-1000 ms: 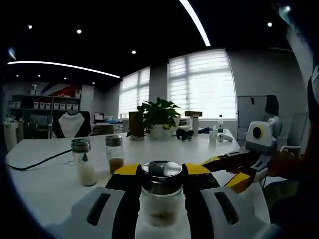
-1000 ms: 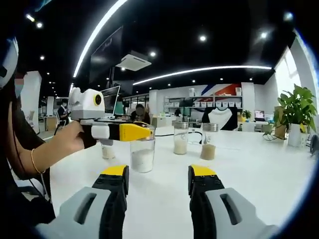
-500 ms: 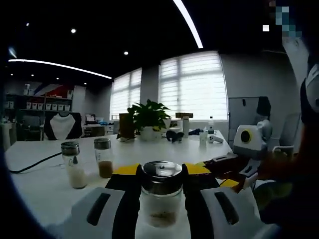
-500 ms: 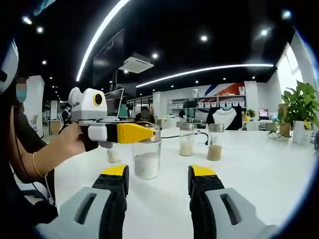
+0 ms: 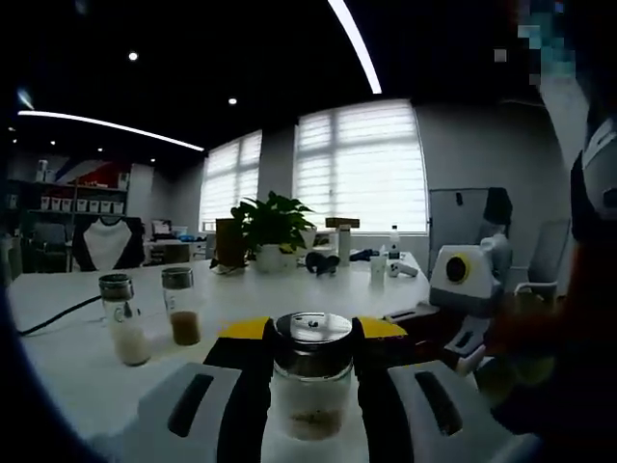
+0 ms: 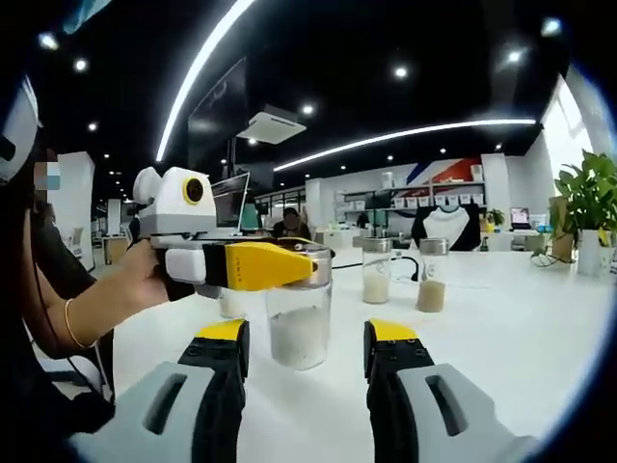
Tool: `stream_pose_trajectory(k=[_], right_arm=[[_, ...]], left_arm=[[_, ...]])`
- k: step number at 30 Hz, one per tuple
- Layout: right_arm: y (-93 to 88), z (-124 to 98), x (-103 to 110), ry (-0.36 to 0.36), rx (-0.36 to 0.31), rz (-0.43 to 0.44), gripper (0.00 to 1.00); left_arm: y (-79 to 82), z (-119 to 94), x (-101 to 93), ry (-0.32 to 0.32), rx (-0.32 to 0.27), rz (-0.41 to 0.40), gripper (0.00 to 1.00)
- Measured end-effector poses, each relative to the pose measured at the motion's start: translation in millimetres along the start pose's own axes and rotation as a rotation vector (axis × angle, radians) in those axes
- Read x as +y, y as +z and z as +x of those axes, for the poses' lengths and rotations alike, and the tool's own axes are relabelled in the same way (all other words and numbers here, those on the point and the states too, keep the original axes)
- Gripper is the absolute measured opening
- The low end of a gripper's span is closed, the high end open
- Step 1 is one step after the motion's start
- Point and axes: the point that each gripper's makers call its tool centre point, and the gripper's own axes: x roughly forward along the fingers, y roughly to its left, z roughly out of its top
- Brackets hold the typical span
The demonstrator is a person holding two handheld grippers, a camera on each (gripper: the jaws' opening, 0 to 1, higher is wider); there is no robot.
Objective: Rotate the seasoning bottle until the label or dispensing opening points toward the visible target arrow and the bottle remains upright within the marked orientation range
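Observation:
In the left gripper view, my left gripper (image 5: 308, 333) is shut on a glass seasoning bottle (image 5: 310, 386) with a metal lid, held upright between the yellow-tipped jaws. The right gripper view has that same bottle (image 6: 299, 323), with pale powder in it, pinched near its top by the left gripper (image 6: 275, 265), which a hand holds at the left. My right gripper (image 6: 304, 347) is open, with nothing between its jaws and the bottle just ahead of them. It also appears at the right of the left gripper view as the right gripper (image 5: 453, 309).
Two more seasoning bottles stand on the white table (image 6: 521, 328), one with white powder (image 5: 122, 333) and one with brown (image 5: 180, 309). A small bottle (image 6: 231, 304) stands behind the held one. A potted plant (image 5: 270, 227) and a black cable (image 5: 48, 323) lie further off.
The left gripper's camera has swung, so the two table bottles and the plant slid left. In the right gripper view the held bottle has come closer and looks larger.

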Motion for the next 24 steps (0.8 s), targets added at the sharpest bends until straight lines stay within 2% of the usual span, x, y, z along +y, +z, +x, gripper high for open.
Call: stream_pose_trajectory(k=[9, 15, 20, 22, 24], right_arm=[[-3.6, 2, 4, 0.028, -0.004, 0.029, 0.46], [-5.7, 2, 5, 0.037, -0.01, 0.044, 0.46], [-0.4, 2, 13, 0.074, -0.036, 0.038, 0.46], [6.2, 1, 18, 0.097, -0.067, 0.028, 0.42], [8.2, 1, 21, 0.113, -0.069, 0.023, 0.43]], left_arm=[[-0.1, 1, -10.4, -0.048, 0.018, 0.014, 0.34], [1.4, 1, -20.7, -0.106, 0.019, 0.028, 0.34], [2.7, 1, -26.9, -0.154, 0.013, 0.008, 0.34], [1.8, 0, -24.4, -0.153, 0.012, -0.004, 0.34], [1.0, 0, -23.5, -0.15, 0.019, 0.0, 0.34]])
